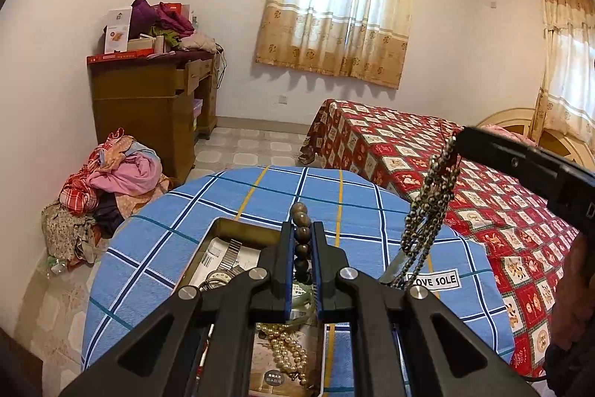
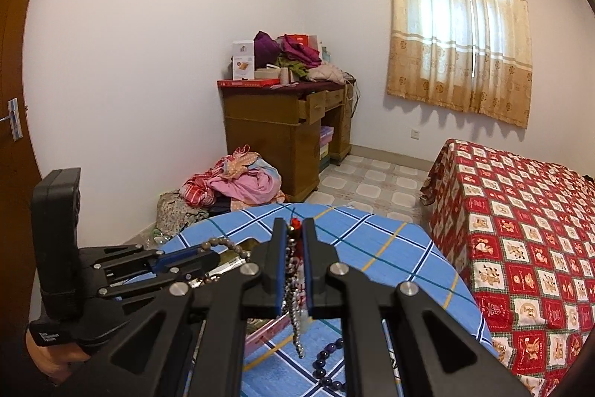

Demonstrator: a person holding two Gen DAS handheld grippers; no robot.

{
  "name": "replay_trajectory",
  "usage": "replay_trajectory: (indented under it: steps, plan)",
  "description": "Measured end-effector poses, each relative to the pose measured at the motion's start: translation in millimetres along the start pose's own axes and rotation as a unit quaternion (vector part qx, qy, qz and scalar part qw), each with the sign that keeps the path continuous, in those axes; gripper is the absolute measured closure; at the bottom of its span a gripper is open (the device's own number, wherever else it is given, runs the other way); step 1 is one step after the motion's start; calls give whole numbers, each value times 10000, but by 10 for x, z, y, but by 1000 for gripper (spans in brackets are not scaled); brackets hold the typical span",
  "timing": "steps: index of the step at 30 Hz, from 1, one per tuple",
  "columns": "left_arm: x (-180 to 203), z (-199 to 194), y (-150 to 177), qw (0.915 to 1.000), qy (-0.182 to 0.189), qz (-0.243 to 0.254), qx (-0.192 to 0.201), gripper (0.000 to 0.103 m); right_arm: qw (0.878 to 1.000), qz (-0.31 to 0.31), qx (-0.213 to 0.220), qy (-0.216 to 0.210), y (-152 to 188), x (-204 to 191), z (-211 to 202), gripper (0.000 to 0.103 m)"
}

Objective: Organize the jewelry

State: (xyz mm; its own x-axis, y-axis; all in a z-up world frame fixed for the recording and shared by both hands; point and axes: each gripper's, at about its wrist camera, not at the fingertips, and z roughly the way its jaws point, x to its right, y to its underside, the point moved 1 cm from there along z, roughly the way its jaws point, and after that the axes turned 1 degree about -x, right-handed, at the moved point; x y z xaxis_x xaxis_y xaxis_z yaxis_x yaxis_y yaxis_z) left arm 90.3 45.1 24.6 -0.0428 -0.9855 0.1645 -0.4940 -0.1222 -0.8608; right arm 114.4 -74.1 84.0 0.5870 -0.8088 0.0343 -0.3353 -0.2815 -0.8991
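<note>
A bed [image 1: 427,155] under a red patterned cover fills the right side of both views, and a brown desk [image 1: 148,99] piled with boxes and clothes stands against the far wall at upper left of the left wrist view, with a heap of clothes [image 1: 104,188] on the floor below it. In the lower middle sits a round table [image 1: 178,211] under a blue checked cloth. On it, an open box [image 1: 238,229] lies partly hidden behind the left gripper [image 1: 301,229]; inside are a metal watch band [image 1: 230,250], a pale green bangle [image 1: 301,294] and, lower in the frame, a string of cream pearls [image 1: 286,352]. The left gripper has its jaws clamped on a strand of large brown wooden beads [image 1: 300,222], which rises just past the fingertips. The right gripper [image 2: 296,229], seen in its own view at lower centre, has its jaws pressed on a bunch of small metallic bead chains [image 1: 431,203] that hang from the fingertips at the right of the left wrist view, above the table's right edge. A strand of dark purple beads [image 2: 327,359] lies on the cloth below the right gripper.
</note>
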Motion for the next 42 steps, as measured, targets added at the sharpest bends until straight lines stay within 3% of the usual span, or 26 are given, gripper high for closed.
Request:
replay_trajectory:
  steps: [3, 7, 10, 15, 16, 18, 19, 23, 26, 31, 33, 42]
  plan:
    - [3, 4, 14, 10000, 25, 15, -2, 96, 9991, 249, -241, -228, 106, 102, -13, 93]
    - [12, 9, 22, 10000, 36, 18, -12, 96, 9947, 492, -851, -315, 489, 283, 91, 93]
    - [40, 35, 47, 10000, 41, 47, -45, 96, 9855, 758, -1489, -294, 901, 468, 277, 93]
    - [132, 75, 82, 9998, 82, 158, -129, 96, 9745, 1037, -1987, 99, 1315, 749, 440, 90]
    - [151, 81, 89, 9997, 87, 181, -139, 96, 9728, 1093, -2028, 258, 1370, 814, 448, 88]
    - [166, 84, 96, 9997, 96, 192, -154, 96, 9715, 1109, -2031, 513, 1399, 874, 411, 60]
    - [169, 83, 94, 9996, 97, 195, -162, 96, 9718, 1141, -1985, 566, 1412, 896, 373, 54]
    - [182, 89, 100, 9995, 105, 208, -194, 96, 9750, 968, -1940, 489, 1403, 795, 307, 52]
    - [187, 84, 102, 9995, 117, 226, -209, 96, 9755, 694, -2071, 254, 1462, 608, 383, 55]
    - [181, 88, 98, 9995, 103, 202, -216, 96, 9722, 410, -2292, 265, 1616, 464, 514, 67]
    - [172, 100, 103, 9995, 92, 178, -236, 96, 9718, 330, -2310, 334, 1620, 457, 512, 90]
    - [169, 92, 79, 9994, 138, 198, -245, 96, 9707, 201, -2364, 377, 1629, 434, 502, 94]
